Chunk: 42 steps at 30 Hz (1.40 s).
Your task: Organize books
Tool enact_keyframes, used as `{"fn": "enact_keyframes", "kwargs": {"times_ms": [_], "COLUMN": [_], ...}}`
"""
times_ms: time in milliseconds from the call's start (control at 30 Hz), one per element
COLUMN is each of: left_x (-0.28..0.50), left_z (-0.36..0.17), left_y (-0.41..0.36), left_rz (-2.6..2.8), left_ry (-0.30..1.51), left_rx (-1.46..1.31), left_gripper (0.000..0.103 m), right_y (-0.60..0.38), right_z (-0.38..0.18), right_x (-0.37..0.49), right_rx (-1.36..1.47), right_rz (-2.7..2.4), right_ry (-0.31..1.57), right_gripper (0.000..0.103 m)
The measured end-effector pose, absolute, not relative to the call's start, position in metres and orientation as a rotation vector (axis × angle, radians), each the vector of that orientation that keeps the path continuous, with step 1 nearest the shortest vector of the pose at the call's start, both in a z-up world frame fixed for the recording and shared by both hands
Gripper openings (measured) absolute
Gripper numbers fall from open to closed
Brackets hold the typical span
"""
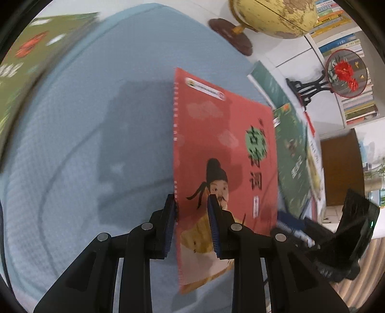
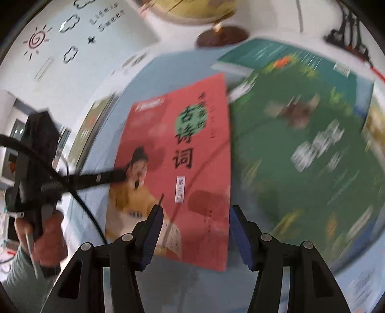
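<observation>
My left gripper [image 1: 192, 211] is shut on the spine edge of a red book [image 1: 223, 149] with a cartoon scholar on its cover, holding it tilted above the blue tablecloth [image 1: 96, 132]. The same red book [image 2: 178, 163] fills the middle of the right wrist view, with the left gripper [image 2: 120, 174] clamped on its left edge. My right gripper [image 2: 195, 231] is open, its jaws wide apart just in front of the book's lower edge, holding nothing. A dark green book [image 2: 300, 144] lies flat to the right of the red one; it also shows in the left wrist view [image 1: 292, 154].
A yellow globe [image 1: 276, 16] on a brown base stands at the table's far edge. An olive-green book [image 1: 28, 67] lies at the far left. A round red-flower ornament [image 1: 346, 72] on a black stand and shelves of books [image 1: 358, 106] are at the right.
</observation>
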<state>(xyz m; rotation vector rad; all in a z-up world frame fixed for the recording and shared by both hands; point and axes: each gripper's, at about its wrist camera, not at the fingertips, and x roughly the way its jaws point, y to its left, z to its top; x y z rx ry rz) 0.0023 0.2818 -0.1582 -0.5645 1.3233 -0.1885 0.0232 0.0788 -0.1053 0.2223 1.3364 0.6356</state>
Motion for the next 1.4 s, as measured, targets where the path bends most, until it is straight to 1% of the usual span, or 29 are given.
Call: {"fn": "enact_keyframes", "kwargs": {"times_ms": [67,233,300,467,533,633,733,900,933,967,1100,1167,1233,1267,1333,1400], "left_x": [-0.013,-0.055,-0.064,-0.069,-0.076,-0.088,-0.089,-0.081,-0.079,-0.076,-0.073,-0.068,-0.066,-0.067,-0.065,-0.064], "left_z": [-0.159,-0.159,-0.158,-0.152,-0.142,-0.116,-0.103,-0.125,-0.133,-0.142,-0.161,-0.164,-0.161,-0.157,-0.148,-0.145], "left_y": [0.291,0.29,0.283,0.262,0.266,0.281,0.277,0.261,0.259,0.258,0.25,0.246,0.248,0.251,0.253,0.26], "left_rz": [-0.185,-0.169,-0.158,-0.148,-0.174,-0.323,-0.403,-0.265,-0.233,-0.226,-0.205,-0.231,-0.31,-0.336,-0.392,-0.47], "left_ry": [1.329,1.34,1.321,1.281,1.225,1.084,1.036,1.103,1.125,1.147,1.187,1.194,1.18,1.17,1.148,1.128], "left_rx": [-0.59,-0.562,-0.533,-0.464,-0.525,-0.739,-0.775,-0.664,-0.651,-0.665,-0.672,-0.731,-0.858,-0.902,-0.97,-1.077], "left_gripper": [0.023,0.023,0.023,0.023,0.023,0.023,0.023,0.023,0.015,0.011,0.011,0.01,0.01,0.01,0.01,0.01], "right_y": [0.086,0.091,0.094,0.099,0.096,0.083,0.071,0.071,0.069,0.069,0.076,0.076,0.073,0.071,0.061,0.049], "right_z": [-0.108,-0.105,-0.107,-0.108,-0.109,-0.112,-0.115,-0.115,-0.115,-0.114,-0.113,-0.112,-0.112,-0.11,-0.11,-0.114], "right_x": [0.004,-0.016,-0.02,-0.027,-0.026,-0.024,-0.025,-0.024,-0.025,-0.025,-0.026,-0.026,-0.023,-0.021,-0.019,-0.016], "right_rx": [0.209,0.105,0.07,0.039,0.06,0.162,0.251,0.26,0.258,0.254,0.25,0.259,0.3,0.335,0.441,0.555], "right_rz": [0.644,0.586,0.577,0.574,0.576,0.608,0.62,0.628,0.628,0.627,0.617,0.61,0.618,0.628,0.647,0.661], "right_ry": [1.351,1.305,1.297,1.28,1.284,1.301,1.31,1.305,1.303,1.3,1.308,1.328,1.364,1.378,1.396,1.407], "right_gripper": [0.056,0.055,0.051,0.048,0.049,0.049,0.049,0.049,0.049,0.049,0.05,0.05,0.054,0.058,0.062,0.081]}}
